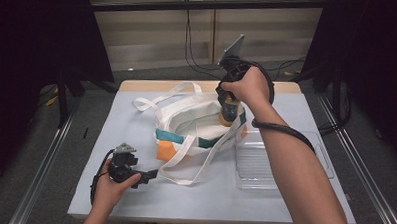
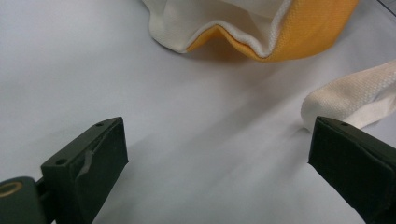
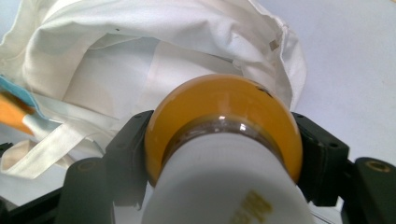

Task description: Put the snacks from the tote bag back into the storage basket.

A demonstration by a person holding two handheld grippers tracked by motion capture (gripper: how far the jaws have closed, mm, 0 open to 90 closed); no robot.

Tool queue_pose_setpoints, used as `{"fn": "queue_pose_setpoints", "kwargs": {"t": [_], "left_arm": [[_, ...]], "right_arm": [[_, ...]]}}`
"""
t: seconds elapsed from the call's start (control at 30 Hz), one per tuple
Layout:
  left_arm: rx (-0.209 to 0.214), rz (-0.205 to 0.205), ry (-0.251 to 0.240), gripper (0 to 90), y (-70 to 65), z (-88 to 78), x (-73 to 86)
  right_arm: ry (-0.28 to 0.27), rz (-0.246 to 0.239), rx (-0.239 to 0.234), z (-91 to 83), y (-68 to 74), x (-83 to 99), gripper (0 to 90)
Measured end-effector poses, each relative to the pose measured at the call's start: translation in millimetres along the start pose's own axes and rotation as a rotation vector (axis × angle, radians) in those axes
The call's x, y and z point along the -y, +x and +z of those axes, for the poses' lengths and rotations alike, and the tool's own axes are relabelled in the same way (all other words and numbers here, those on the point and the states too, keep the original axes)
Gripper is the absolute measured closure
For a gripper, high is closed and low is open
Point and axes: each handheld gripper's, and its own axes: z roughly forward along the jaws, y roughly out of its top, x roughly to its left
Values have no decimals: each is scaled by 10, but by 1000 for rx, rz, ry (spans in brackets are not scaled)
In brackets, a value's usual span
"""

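The white canvas tote bag with orange and teal panels (image 1: 196, 127) lies open mid-table. Over its mouth the right gripper (image 1: 230, 100) clamps an orange-bottomed bottle with a white label (image 3: 224, 140); I'd keep it upright, clear of the rim. The left gripper (image 1: 146, 177) rests wide open, empty, beside a strap.

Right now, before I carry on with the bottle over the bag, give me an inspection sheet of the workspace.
Surface: pale grey table, flat.
Job's things: bottle with orange base, held above the open white tote bag.
Clutter: clear plastic tray right of the bag.
Grippers: right gripper shut on the bottle; left gripper open, low over the table, near a bag strap.
Cables: black cable over the right forearm; more on the floor behind.
Surroundings: dark curtains, metal rails.
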Motion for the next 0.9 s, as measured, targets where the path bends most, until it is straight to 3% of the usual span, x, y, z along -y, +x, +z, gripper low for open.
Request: {"fn": "queue_pose_setpoints", "kwargs": {"t": [0.9], "left_arm": [[-3,-2,1,43,7,-6,3]], "right_arm": [[1,-35,-6,-392,32,-41,307]]}}
